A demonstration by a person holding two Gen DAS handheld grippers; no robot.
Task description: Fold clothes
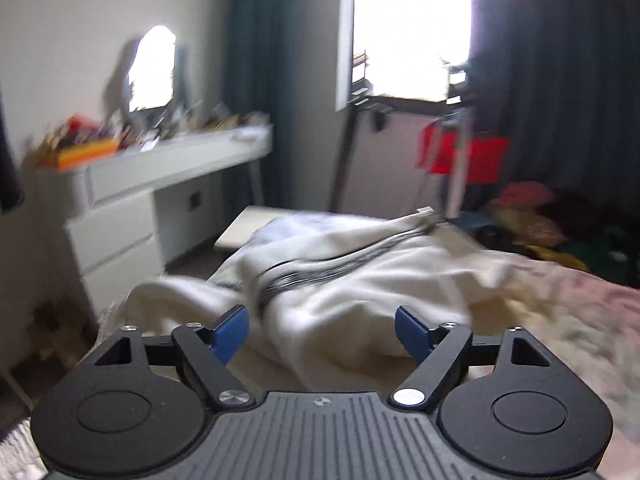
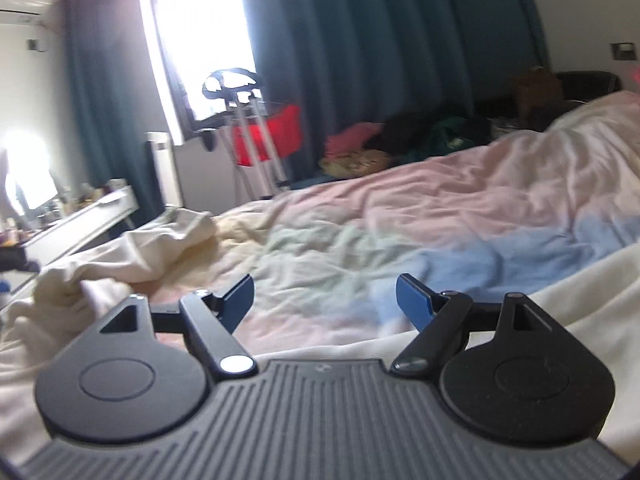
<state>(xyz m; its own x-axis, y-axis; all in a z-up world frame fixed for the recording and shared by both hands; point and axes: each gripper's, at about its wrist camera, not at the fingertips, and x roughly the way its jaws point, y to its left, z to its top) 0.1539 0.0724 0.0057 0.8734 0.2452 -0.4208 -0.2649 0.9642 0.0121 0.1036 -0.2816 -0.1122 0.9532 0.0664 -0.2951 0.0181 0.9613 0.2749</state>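
Observation:
A cream garment (image 1: 360,280) with a dark striped band lies crumpled on the bed, just ahead of my left gripper (image 1: 322,330). The left gripper is open and empty, its blue pads apart on either side of a fold. In the right wrist view the same cream garment (image 2: 120,256) lies at the left, on the pastel duvet (image 2: 400,240). My right gripper (image 2: 324,300) is open and empty, low over the duvet, to the right of the garment. The left view is blurred by motion.
A white dresser (image 1: 132,200) cluttered with small items and a mirror stands left of the bed. A window, dark teal curtains (image 2: 380,40) and a rack with red cloth (image 2: 268,136) stand beyond. A pile of coloured clothes (image 2: 400,140) lies at the bed's far side.

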